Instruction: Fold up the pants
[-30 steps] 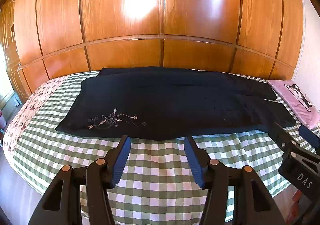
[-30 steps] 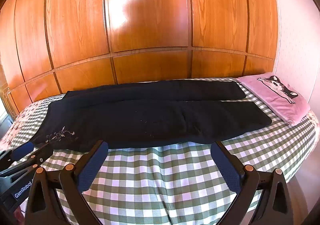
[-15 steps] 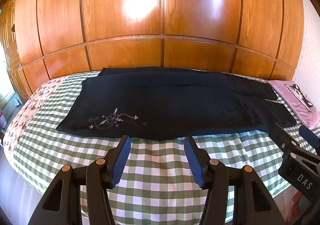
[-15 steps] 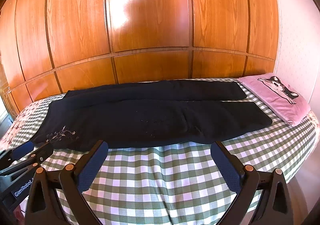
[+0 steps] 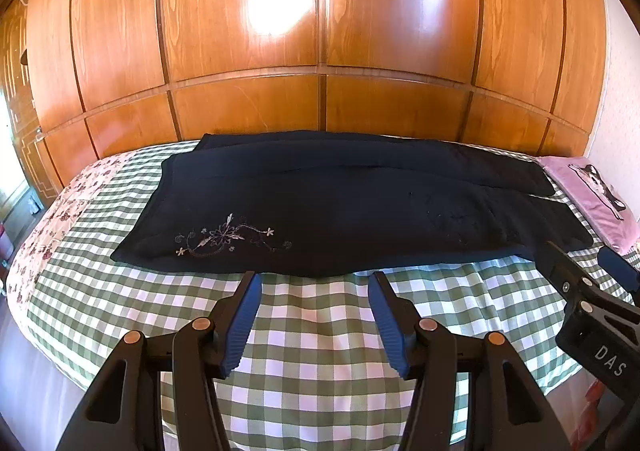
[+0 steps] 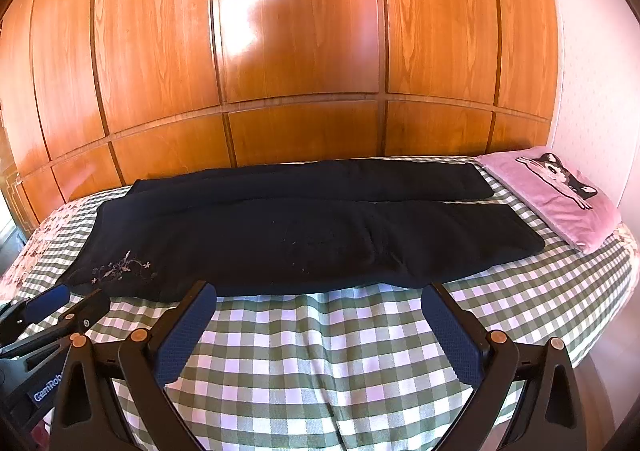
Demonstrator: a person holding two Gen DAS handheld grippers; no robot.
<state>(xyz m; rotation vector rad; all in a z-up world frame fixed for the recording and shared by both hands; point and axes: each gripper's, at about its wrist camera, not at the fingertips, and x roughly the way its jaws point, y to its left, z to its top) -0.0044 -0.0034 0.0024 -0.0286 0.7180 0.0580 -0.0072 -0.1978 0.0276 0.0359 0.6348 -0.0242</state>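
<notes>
Dark navy pants (image 5: pixel 340 207) lie flat across the bed, waist at the left with a pale floral embroidery (image 5: pixel 224 237), legs running right toward the pillow. They also show in the right wrist view (image 6: pixel 304 227). My left gripper (image 5: pixel 314 285) is open and empty, just short of the pants' near edge. My right gripper (image 6: pixel 318 295) is open wide and empty, also just short of the near edge. Each gripper shows at the side of the other's view: the right one (image 5: pixel 580 267) and the left one (image 6: pixel 68 303).
The bed has a green and white checked cover (image 5: pixel 312 335) with a floral sheet (image 5: pixel 52 219) at the left end. A pink cat pillow (image 6: pixel 556 191) lies at the right end. A wooden panelled wall (image 5: pixel 320 51) stands behind the bed.
Both grippers have drifted slightly toward the pants; the near edge sits a little closer to the fingertips. Both stay open and the pants have not moved.
</notes>
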